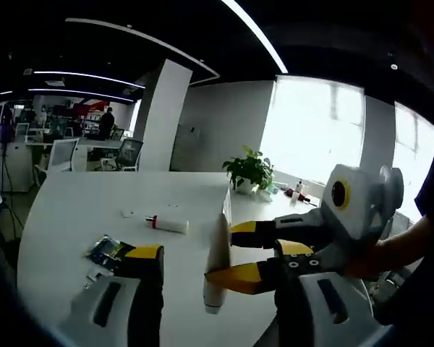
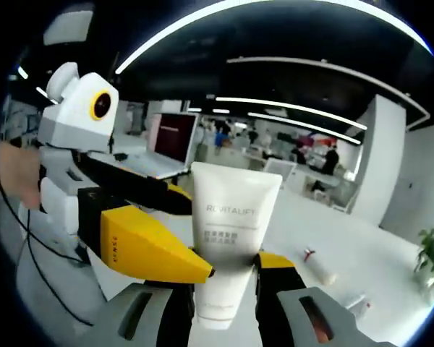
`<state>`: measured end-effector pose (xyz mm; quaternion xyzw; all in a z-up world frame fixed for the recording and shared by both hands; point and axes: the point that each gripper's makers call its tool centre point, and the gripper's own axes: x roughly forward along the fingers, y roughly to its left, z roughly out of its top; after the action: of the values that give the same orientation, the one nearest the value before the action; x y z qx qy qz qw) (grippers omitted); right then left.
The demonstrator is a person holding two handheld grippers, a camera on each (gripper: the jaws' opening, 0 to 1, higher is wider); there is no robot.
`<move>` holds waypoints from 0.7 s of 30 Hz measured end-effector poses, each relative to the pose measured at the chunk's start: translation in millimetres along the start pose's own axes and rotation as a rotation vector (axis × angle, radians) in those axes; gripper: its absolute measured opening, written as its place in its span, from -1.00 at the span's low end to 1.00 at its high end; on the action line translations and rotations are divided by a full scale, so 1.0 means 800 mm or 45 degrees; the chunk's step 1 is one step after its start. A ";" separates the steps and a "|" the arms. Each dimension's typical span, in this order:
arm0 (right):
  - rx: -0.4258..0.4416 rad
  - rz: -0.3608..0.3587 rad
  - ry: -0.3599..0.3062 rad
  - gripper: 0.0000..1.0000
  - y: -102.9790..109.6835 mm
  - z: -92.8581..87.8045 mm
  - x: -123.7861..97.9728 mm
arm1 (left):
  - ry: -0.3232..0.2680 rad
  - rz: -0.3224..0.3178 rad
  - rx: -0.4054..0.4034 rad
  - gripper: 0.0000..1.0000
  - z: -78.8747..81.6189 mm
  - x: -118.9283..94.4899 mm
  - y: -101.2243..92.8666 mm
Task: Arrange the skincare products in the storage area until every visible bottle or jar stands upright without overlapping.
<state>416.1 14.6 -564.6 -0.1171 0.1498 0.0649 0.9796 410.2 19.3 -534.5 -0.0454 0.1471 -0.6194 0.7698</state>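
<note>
A white squeeze tube [image 2: 235, 210] with grey lettering stands cap-down between my right gripper's [image 2: 228, 283] jaws, which are shut on its lower end. In the left gripper view the same tube [image 1: 214, 293] shows edge-on, held by the right gripper [image 1: 221, 253] that comes in from the right. My left gripper [image 1: 218, 250] is open, with one yellow-tipped jaw on each side of the tube and a wide gap. From the right gripper view, the left gripper [image 2: 199, 235] reaches in from the left beside the tube. A small white tube with a red cap [image 1: 168, 223] lies flat on the white table [image 1: 72, 210].
A dark blue sachet [image 1: 110, 249] lies near the table's near left. A potted plant [image 1: 249, 170] and small bottles [image 1: 298, 189] stand by the window at the far side. An open laptop [image 2: 170, 141] sits on a desk behind. A person's hand [image 1: 390, 249] holds the right gripper.
</note>
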 end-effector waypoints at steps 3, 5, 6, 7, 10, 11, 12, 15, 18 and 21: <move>-0.029 0.035 0.000 -0.53 0.001 0.000 -0.002 | -0.012 0.015 -0.021 -0.10 0.003 0.005 -0.001; -0.026 0.053 -0.004 -0.53 -0.001 0.000 -0.004 | -0.017 0.032 -0.028 -0.17 0.006 0.008 -0.002; -0.019 0.064 -0.006 -0.53 -0.001 0.001 -0.004 | -0.022 0.037 -0.032 -0.19 0.007 0.009 -0.004; -0.010 0.080 -0.010 -0.53 0.000 0.002 -0.005 | -0.024 0.043 -0.031 -0.20 0.007 0.011 -0.005; -0.009 0.105 -0.022 -0.53 0.002 0.004 -0.005 | -0.013 0.069 -0.016 -0.24 0.004 0.014 -0.004; -0.010 0.109 -0.024 -0.53 0.002 0.004 -0.004 | -0.011 0.073 -0.020 -0.27 0.003 0.015 -0.004; -0.014 0.117 -0.030 -0.53 0.003 0.004 -0.003 | -0.010 0.082 -0.023 -0.29 0.002 0.016 -0.004; -0.020 0.137 -0.031 -0.52 0.004 0.002 -0.003 | -0.019 0.105 -0.009 -0.34 0.001 0.018 -0.002; -0.018 0.152 -0.028 -0.52 0.004 -0.001 -0.004 | -0.060 0.114 0.025 -0.54 0.005 0.019 -0.002; -0.018 0.154 -0.029 -0.52 0.001 -0.004 -0.009 | -0.069 0.100 -0.015 -0.74 0.004 0.021 -0.005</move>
<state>408.0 14.3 -565.2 -0.1139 0.1450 0.1262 0.9747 410.6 1.6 -533.0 -0.0609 0.1317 -0.5864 0.7969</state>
